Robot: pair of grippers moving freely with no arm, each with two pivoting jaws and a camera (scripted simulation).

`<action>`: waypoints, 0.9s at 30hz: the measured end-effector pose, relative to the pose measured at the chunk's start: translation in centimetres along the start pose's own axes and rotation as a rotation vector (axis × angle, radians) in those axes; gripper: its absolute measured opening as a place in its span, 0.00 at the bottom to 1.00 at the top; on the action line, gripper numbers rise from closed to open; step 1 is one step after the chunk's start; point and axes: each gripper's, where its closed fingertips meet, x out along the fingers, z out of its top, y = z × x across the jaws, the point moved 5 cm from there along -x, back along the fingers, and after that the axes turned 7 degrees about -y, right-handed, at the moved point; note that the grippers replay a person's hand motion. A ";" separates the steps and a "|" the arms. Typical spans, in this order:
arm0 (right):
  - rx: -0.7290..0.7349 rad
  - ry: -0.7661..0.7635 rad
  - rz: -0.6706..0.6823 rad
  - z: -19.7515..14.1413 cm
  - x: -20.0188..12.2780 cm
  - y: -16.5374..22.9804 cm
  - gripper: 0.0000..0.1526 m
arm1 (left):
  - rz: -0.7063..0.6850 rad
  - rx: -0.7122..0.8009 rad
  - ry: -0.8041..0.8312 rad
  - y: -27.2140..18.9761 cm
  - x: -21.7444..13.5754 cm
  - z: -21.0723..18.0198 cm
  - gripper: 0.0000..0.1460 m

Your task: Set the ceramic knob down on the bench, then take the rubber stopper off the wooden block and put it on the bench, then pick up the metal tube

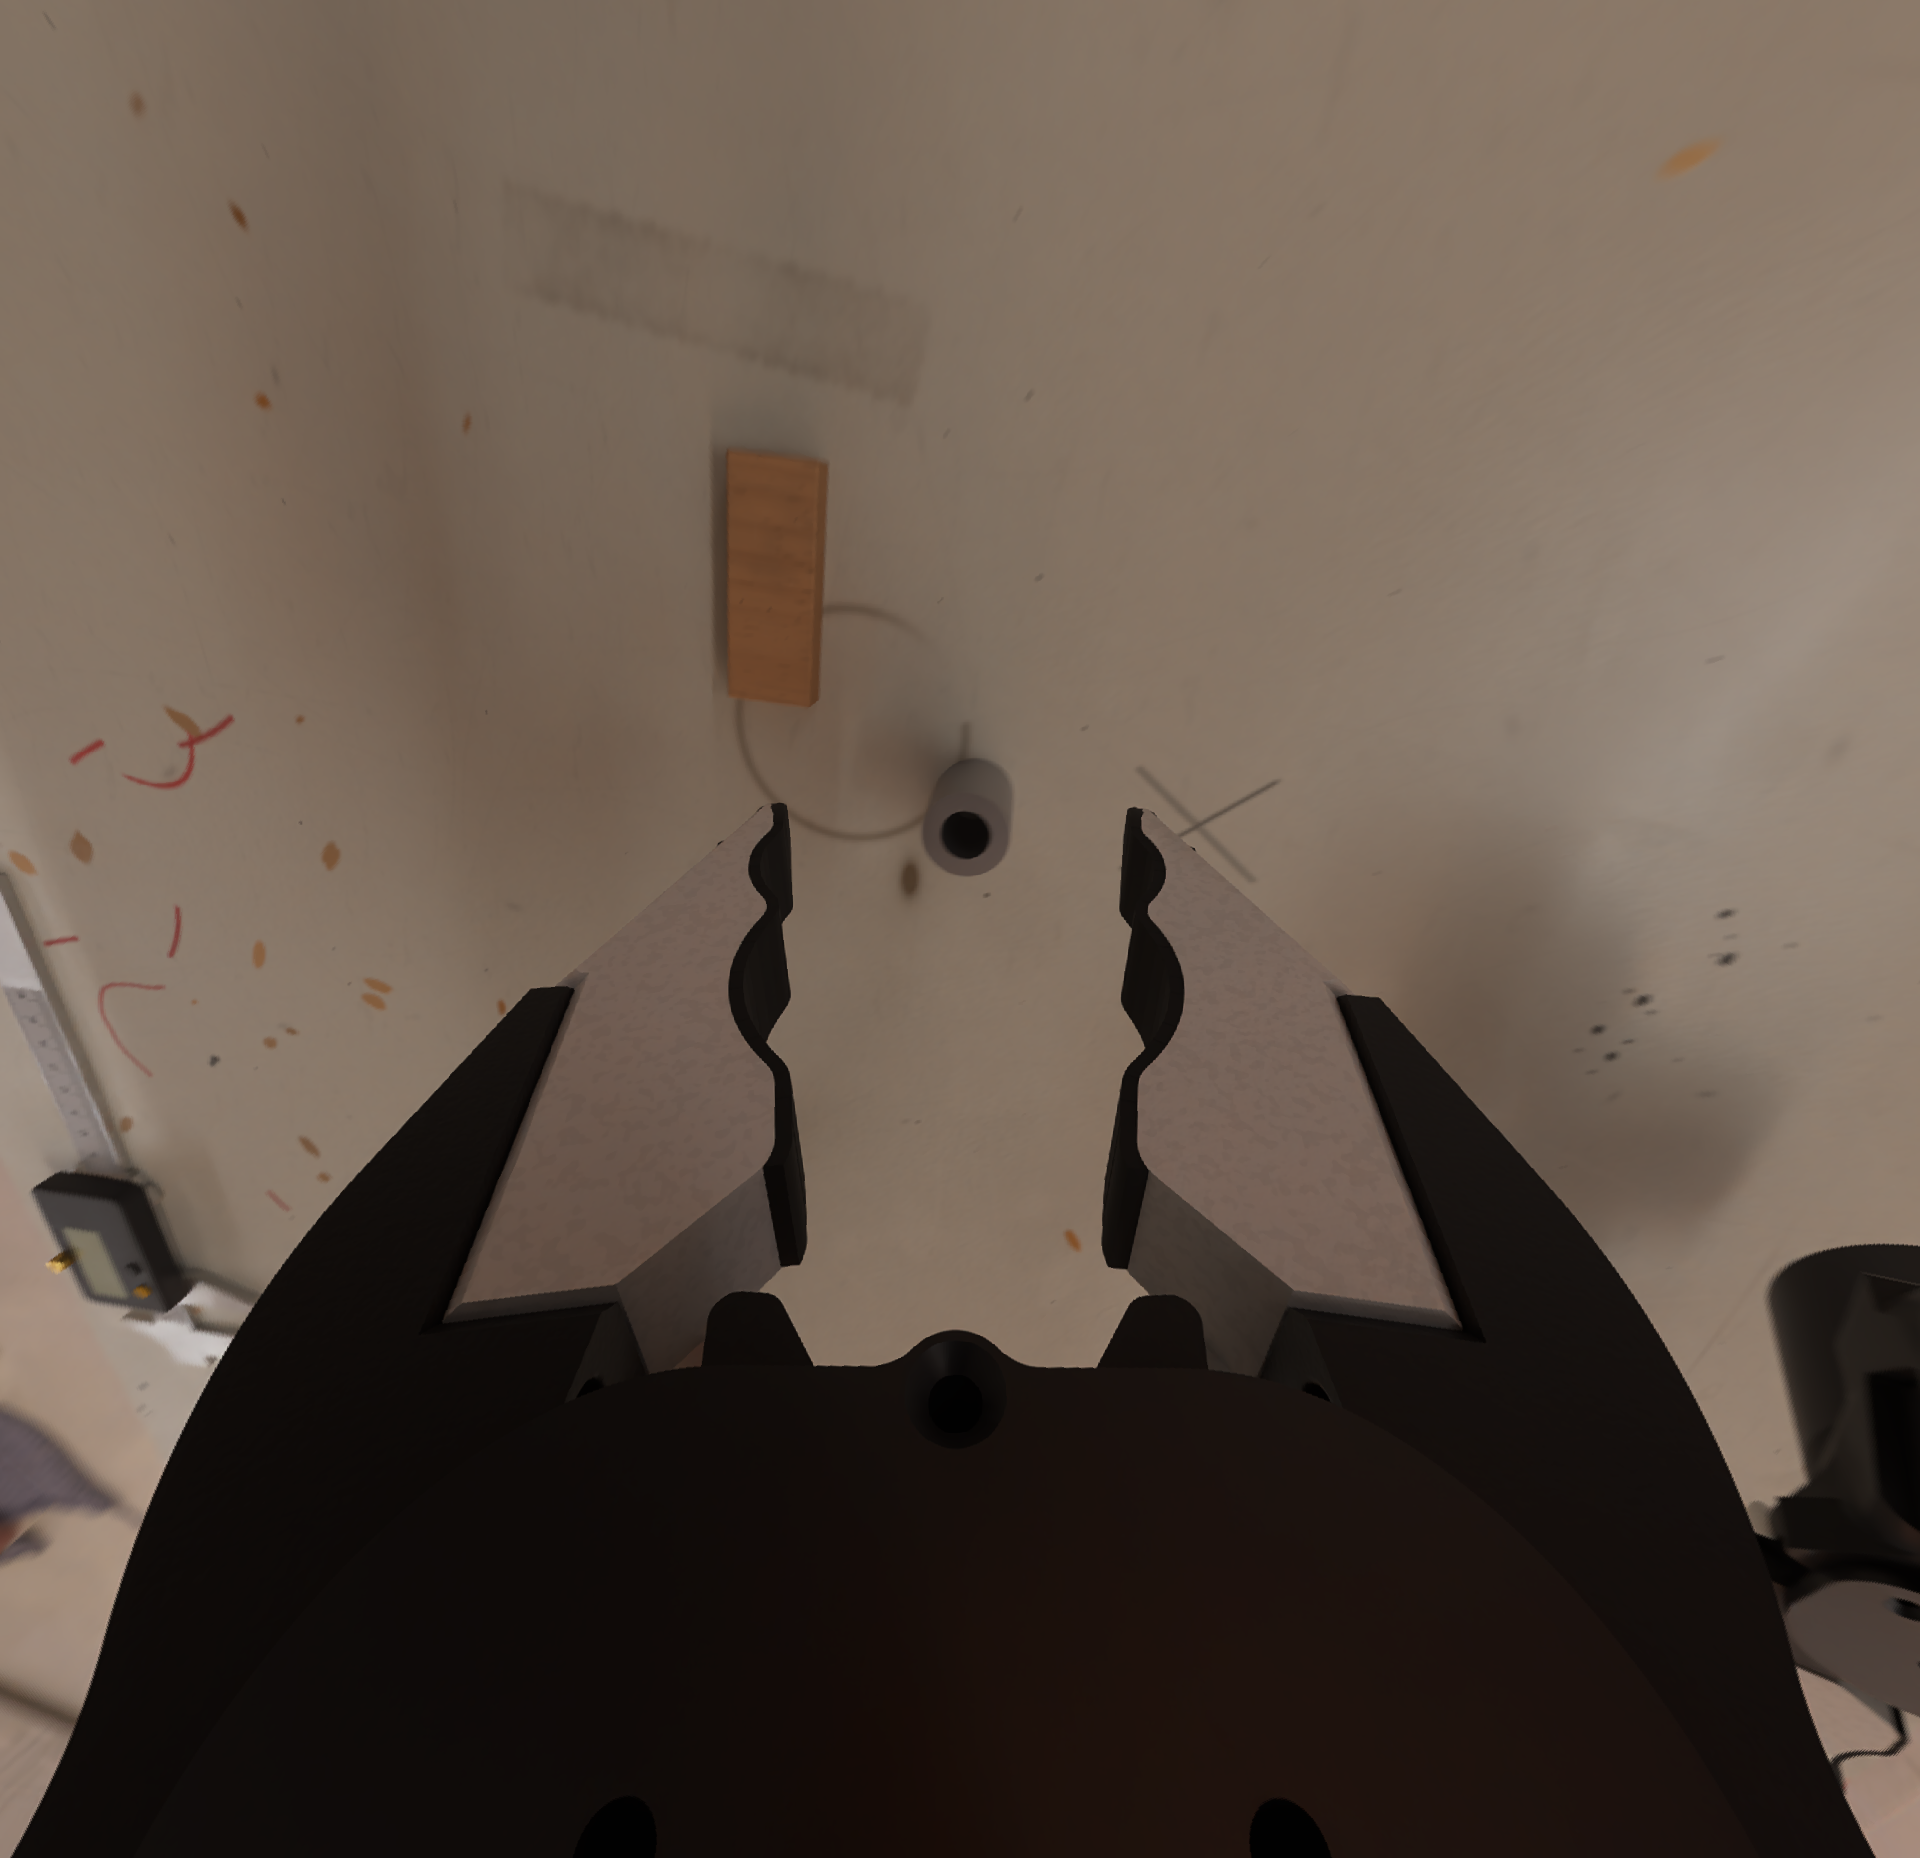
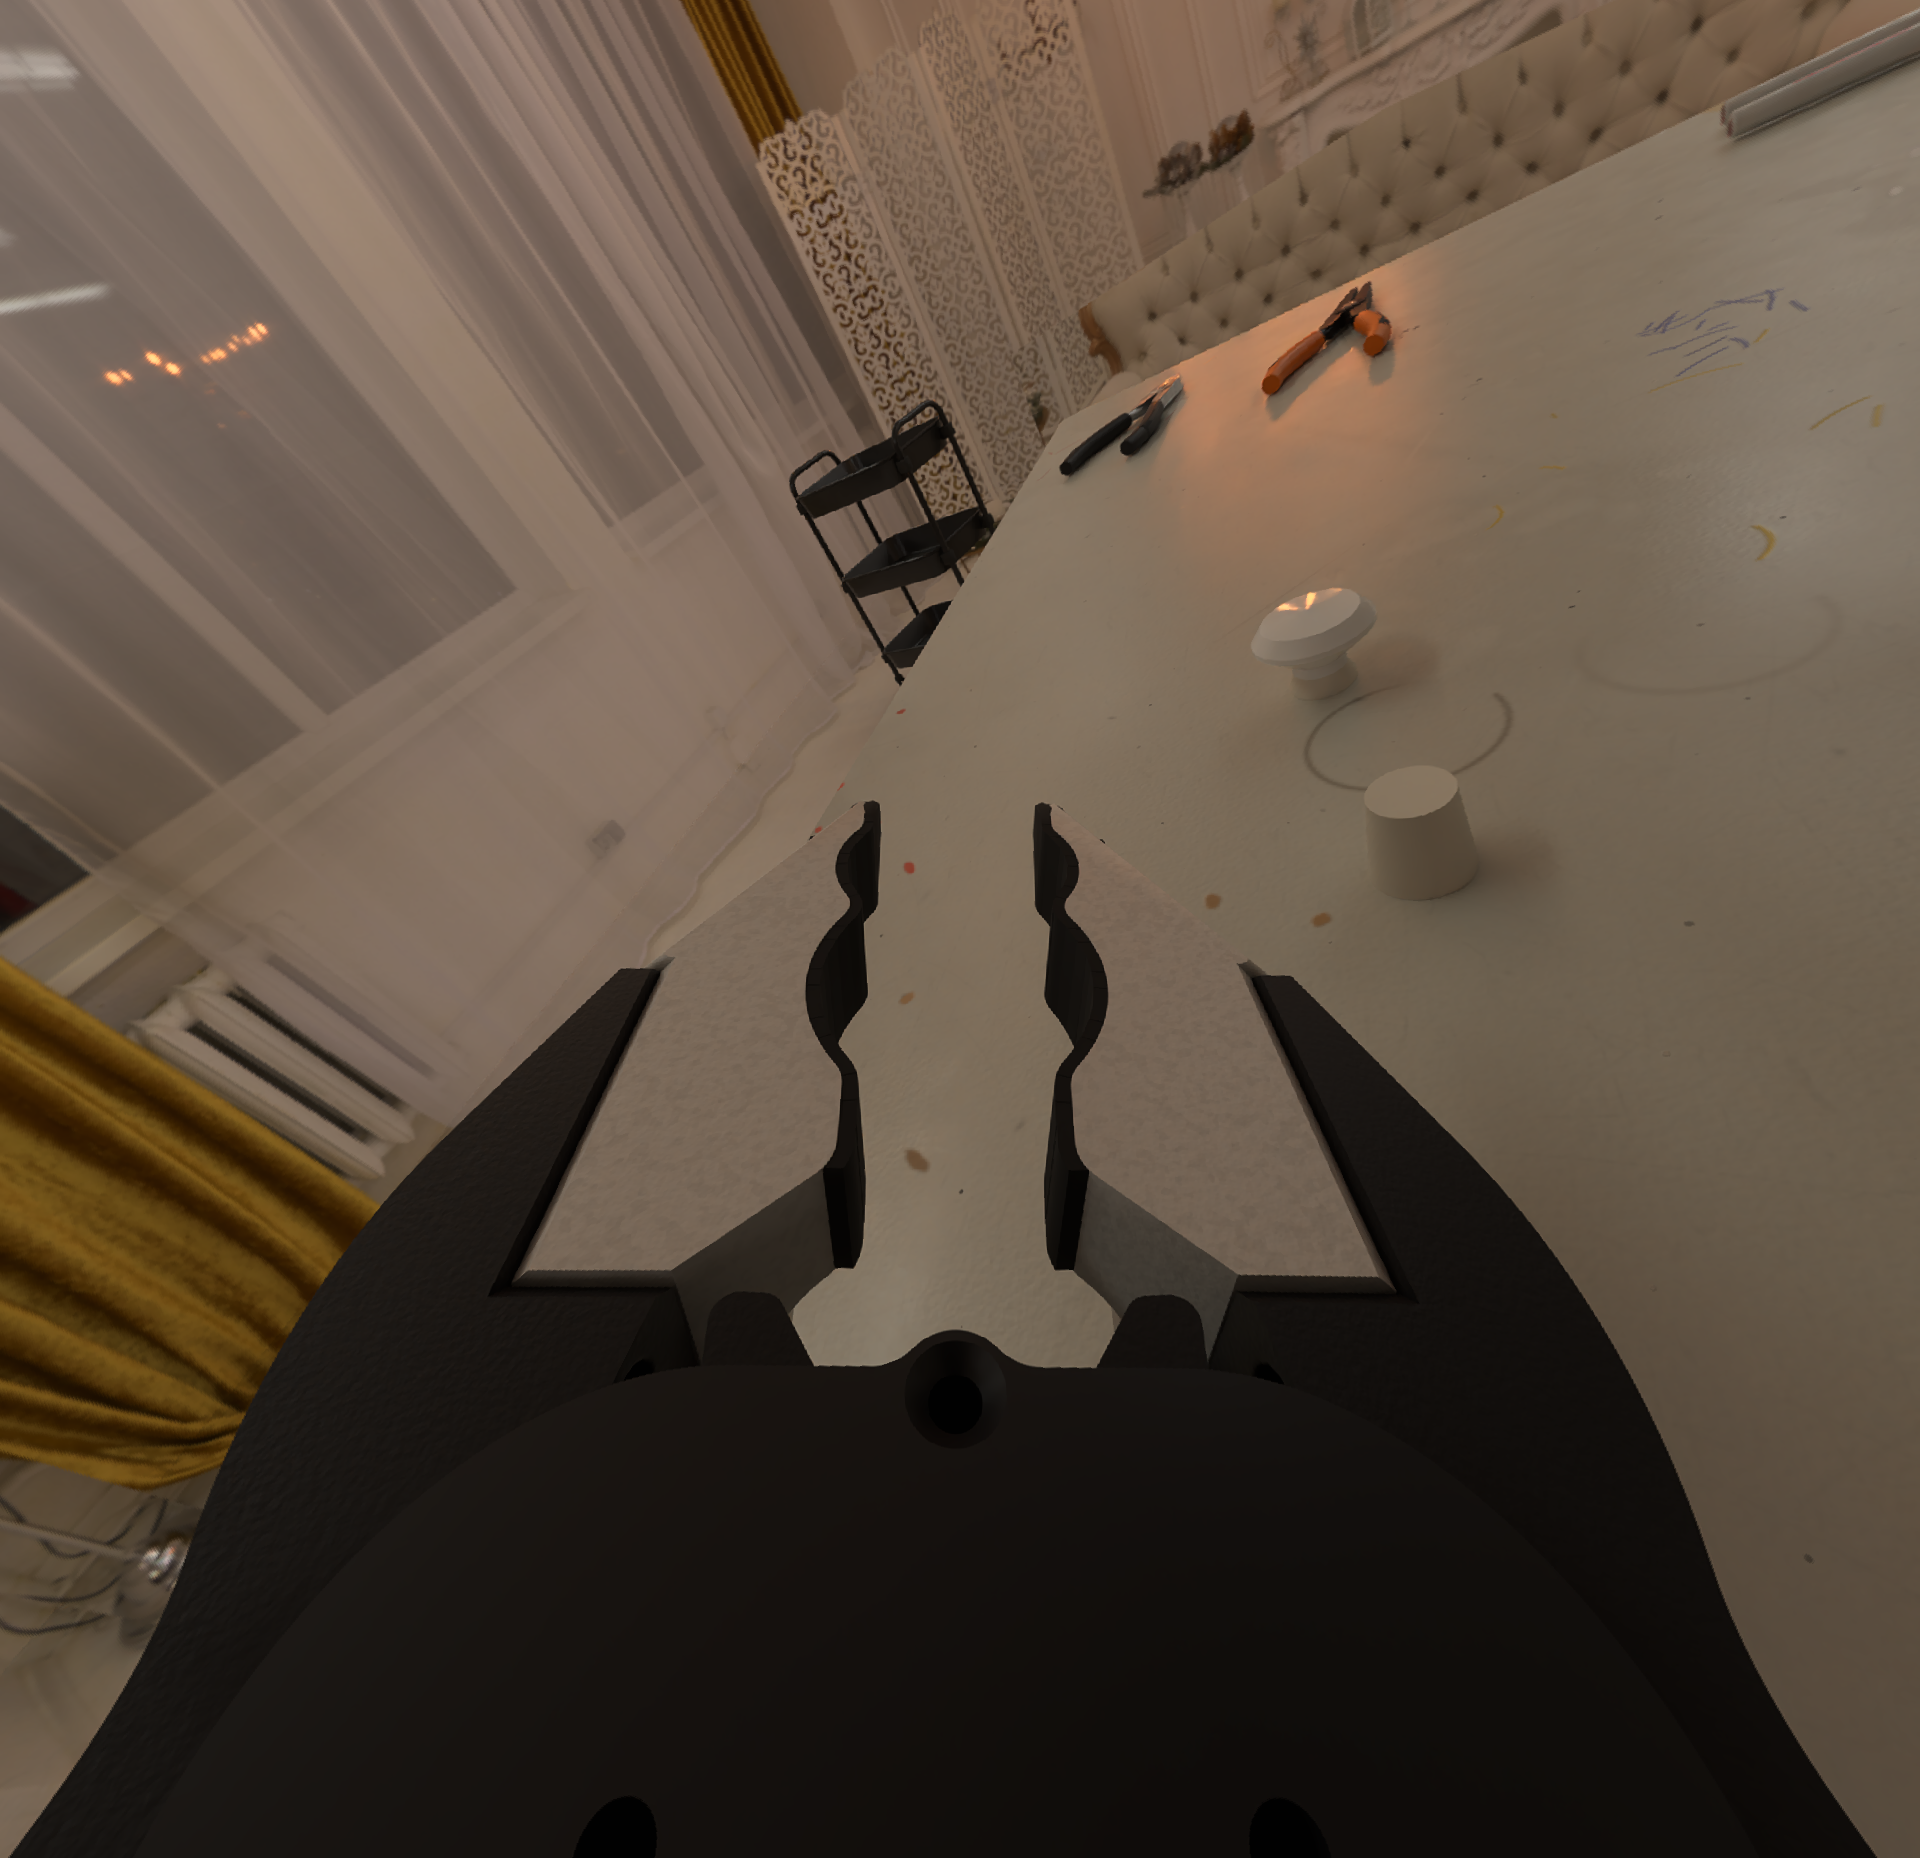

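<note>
In the left wrist view my left gripper (image 1: 956, 821) is open and empty, looking straight down at the bench. A short grey metal tube (image 1: 972, 817) stands on end just beyond and between the fingertips, its dark bore facing me. A bare wooden block (image 1: 777, 576) lies flat farther out. In the right wrist view my right gripper (image 2: 956, 821) is open and empty, low over the bench near its left edge. A white ceramic knob (image 2: 1311, 636) and a pale tapered rubber stopper (image 2: 1419, 832) both stand on the bench to the right of it.
A digital caliper (image 1: 99, 1258) lies at the bench's left edge. The other gripper's dark body (image 1: 1849, 1393) shows at the lower right. Orange-handled pliers (image 2: 1330, 338) and black-handled pliers (image 2: 1122, 426) lie far off. A black trolley (image 2: 894, 530) stands beyond the bench edge.
</note>
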 end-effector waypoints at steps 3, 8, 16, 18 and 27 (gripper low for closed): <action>0.008 0.009 0.013 -0.1 0.0 0.0 0.19 | 0.025 0.032 0.105 1.0 1.2 -0.8 0.42; 0.011 0.031 0.025 -0.2 0.2 0.1 0.19 | 0.020 0.103 0.223 1.1 2.0 -1.9 0.37; 0.016 0.040 0.030 -0.3 0.3 0.1 0.19 | -0.005 0.151 0.245 0.7 2.7 -2.3 0.32; 0.014 0.042 0.030 -0.3 0.3 0.1 0.19 | -0.013 0.157 0.252 0.3 3.0 -2.3 0.29; 0.012 0.042 0.031 -0.3 0.3 0.1 0.19 | -0.015 0.163 0.281 -0.2 3.8 -2.2 0.24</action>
